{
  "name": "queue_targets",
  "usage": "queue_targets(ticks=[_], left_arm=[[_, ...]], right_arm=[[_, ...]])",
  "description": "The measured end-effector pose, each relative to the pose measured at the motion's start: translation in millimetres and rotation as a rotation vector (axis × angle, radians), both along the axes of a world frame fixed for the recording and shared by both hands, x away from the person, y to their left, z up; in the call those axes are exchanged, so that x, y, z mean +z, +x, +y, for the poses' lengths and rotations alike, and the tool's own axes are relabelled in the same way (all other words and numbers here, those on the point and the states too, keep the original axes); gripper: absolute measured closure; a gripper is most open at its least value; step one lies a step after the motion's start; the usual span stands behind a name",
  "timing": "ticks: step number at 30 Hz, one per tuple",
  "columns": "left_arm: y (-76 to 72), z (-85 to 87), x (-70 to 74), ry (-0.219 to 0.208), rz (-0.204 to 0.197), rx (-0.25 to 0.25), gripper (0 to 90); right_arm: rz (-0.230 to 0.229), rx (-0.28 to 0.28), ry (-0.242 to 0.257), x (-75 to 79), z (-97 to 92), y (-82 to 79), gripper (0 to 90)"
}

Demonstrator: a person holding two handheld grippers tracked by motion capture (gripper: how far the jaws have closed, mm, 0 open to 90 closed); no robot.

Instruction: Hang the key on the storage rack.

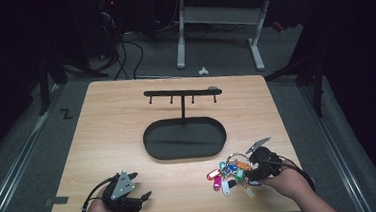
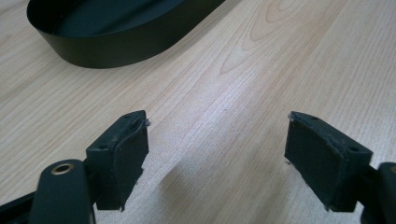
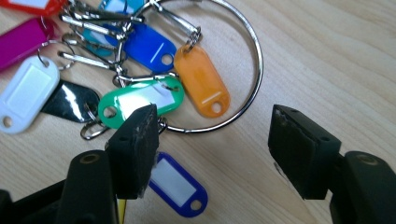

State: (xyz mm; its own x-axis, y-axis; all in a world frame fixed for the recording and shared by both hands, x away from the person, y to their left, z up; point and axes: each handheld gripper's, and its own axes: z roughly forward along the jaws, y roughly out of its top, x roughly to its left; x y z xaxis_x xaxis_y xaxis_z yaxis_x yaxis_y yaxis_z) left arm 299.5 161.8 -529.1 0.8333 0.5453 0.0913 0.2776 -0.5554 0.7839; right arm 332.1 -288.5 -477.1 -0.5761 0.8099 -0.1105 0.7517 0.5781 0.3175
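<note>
We had the right gripper (image 3: pixel 212 149) low over the key ring (image 3: pixel 252 88), jaws spread and pinching nothing; the ring's lower arc lay just ahead of the gap between them. The bunch of tags (image 1: pixel 228 176) fanned out to the left of that gripper, flat on the wooden table (image 1: pixel 108 141).

We judged the risks as these: the ring was thin, round steel wire, smooth and shiny, so the pads could slide off it or push it along the table. The left jaw stood over the green tag (image 3: pixel 140 100) and could nip it, or the blue tag (image 3: pixel 180 186) under it, instead of the wire. A lift by one tag would set the bunch swinging.

The tags were glossy plastic ovals with paper windows, on small split rings.

The left gripper (image 2: pixel 217 154) rested wide apart over bare wood grain, nothing between its jaws, the matte black oval tray (image 2: pixel 116 49) of the hook stand (image 1: pixel 181 94) well ahead of it.
</note>
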Motion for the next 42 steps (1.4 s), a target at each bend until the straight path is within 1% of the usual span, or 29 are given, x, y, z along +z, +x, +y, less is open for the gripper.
queue_targets(ticks=[2, 3, 5, 6, 7, 8, 9, 10, 12, 14, 17, 18, 20, 21, 22, 23, 24, 26, 27, 28, 29, 30, 31, 32, 35, 36, 38, 39, 42], left_arm=[[0.0, 0.1, 0.1, -0.001, 0.001, 0.000, 22.0], [0.0, 0.1, 0.1, -0.001, 0.001, 0.000, 22.0], [-0.1, 0.2, 0.1, -0.002, 0.001, -0.001, 22.0], [-0.1, 0.3, 0.1, -0.001, 0.002, -0.001, 22.0], [-0.1, 0.3, 0.1, -0.001, 0.002, -0.001, 22.0], [-0.2, 0.4, 0.1, -0.001, 0.002, -0.002, 22.0], [-0.2, 0.4, 0.1, -0.001, 0.002, -0.002, 22.0], [-0.2, 0.6, 0.3, 0.000, 0.003, -0.003, 22.0], [-0.3, 0.6, 0.4, 0.002, 0.004, -0.005, 22.0], [-0.3, 0.5, 0.1, 0.002, 0.003, -0.006, 22.1], [-0.4, 0.4, 0.2, 0.005, 0.004, -0.008, 22.1], [-0.4, 0.3, 0.4, 0.007, 0.004, -0.010, 22.1], [-0.6, 0.0, 0.4, 0.007, 0.004, -0.010, 22.1], [-0.6, -0.2, 0.3, 0.007, 0.003, -0.010, 22.1], [-0.5, -0.2, 0.3, 0.008, 0.004, -0.011, 22.1], [-0.5, -0.2, 0.3, 0.008, 0.004, -0.011, 22.1], [-0.5, -0.2, 0.3, 0.008, 0.004, -0.011, 22.1], [-0.5, 0.0, 0.4, 0.007, 0.003, -0.011, 22.1], [-0.5, 0.0, 0.4, 0.007, 0.003, -0.011, 22.1], [-0.6, 0.0, 0.4, 0.007, 0.003, -0.011, 22.1], [-0.6, 0.0, 0.3, 0.007, 0.003, -0.012, 22.1], [-0.6, -0.1, 0.2, 0.008, 0.003, -0.013, 22.1], [-0.6, -0.2, 0.3, 0.007, 0.003, -0.013, 22.1], [-0.6, -0.1, 0.3, 0.007, 0.003, -0.013, 22.1], [-0.7, 0.0, 0.4, 0.007, 0.003, -0.013, 22.1], [-0.7, 0.0, 0.4, 0.008, 0.003, -0.013, 22.1], [-0.7, -0.2, 0.1, 0.008, 0.002, -0.013, 22.1], [-0.7, -0.2, 0.1, 0.008, 0.002, -0.013, 22.1], [-0.8, -0.2, -0.1, 0.012, 0.001, -0.014, 22.1]], right_arm=[[0.022, 0.010, -0.013, 0.9, 0.8, 2.6, 33.0], [0.022, 0.010, -0.013, 0.9, 0.8, 2.6, 33.0], [0.068, 0.022, -0.017, 3.1, 2.3, 7.2, 32.9], [0.078, 0.020, -0.022, 4.2, 2.3, 9.4, 33.1], [0.078, 0.020, -0.022, 4.2, 2.3, 9.4, 33.1], [0.103, 0.020, -0.022, 4.6, 1.8, 13.7, 33.1], [0.103, 0.020, -0.022, 4.6, 1.8, 13.7, 33.1], [0.131, 0.028, -0.037, 4.2, 2.5, 16.7, 31.6], [0.151, 0.047, -0.054, 3.9, 4.0, 19.0, 30.9], [0.148, 0.079, -0.061, 4.4, 5.6, 21.6, 28.1], [0.152, 0.080, -0.057, 5.7, 7.0, 24.9, 27.8], [0.157, 0.069, -0.051, 6.3, 7.3, 26.8, 28.3], [0.153, 0.080, -0.065, 6.3, 6.6, 33.8, 30.3], [0.153, 0.080, -0.065, 6.3, 6.6, 33.8, 30.3], [0.148, 0.080, -0.059, 6.3, 6.5, 38.1, 34.2], [0.148, 0.080, -0.059, 6.3, 6.5, 38.1, 34.2], [0.152, 0.084, -0.059, 6.3, 6.5, 39.9, 36.2], [0.151, 0.089, -0.071, 5.7, 7.3, 43.7, 37.7], [0.157, 0.086, -0.070, 5.7, 7.3, 46.1, 39.9], [0.151, 0.084, -0.077, 6.3, 7.5, 51.3, 43.2], [0.151, 0.084, -0.077, 6.3, 7.5, 51.3, 43.2], [0.141, 0.075, -0.086, 7.6, 8.6, 56.5, 46.5], [0.141, 0.073, -0.086, 8.3, 9.7, 58.7, 47.7], [0.136, 0.085, -0.093, 8.6, 10.9, 61.6, 49.0], [0.134, 0.092, -0.106, 8.7, 14.5, 66.2, 51.0], [0.129, 0.098, -0.107, 8.8, 17.5, 71.4, 53.2], [0.142, 0.092, -0.100, 7.1, 20.5, 75.7, 54.6], [0.143, 0.100, -0.102, 6.1, 21.8, 77.8, 55.9], [0.164, 0.105, -0.099, 1.8, 26.4, 82.0, 57.9]])
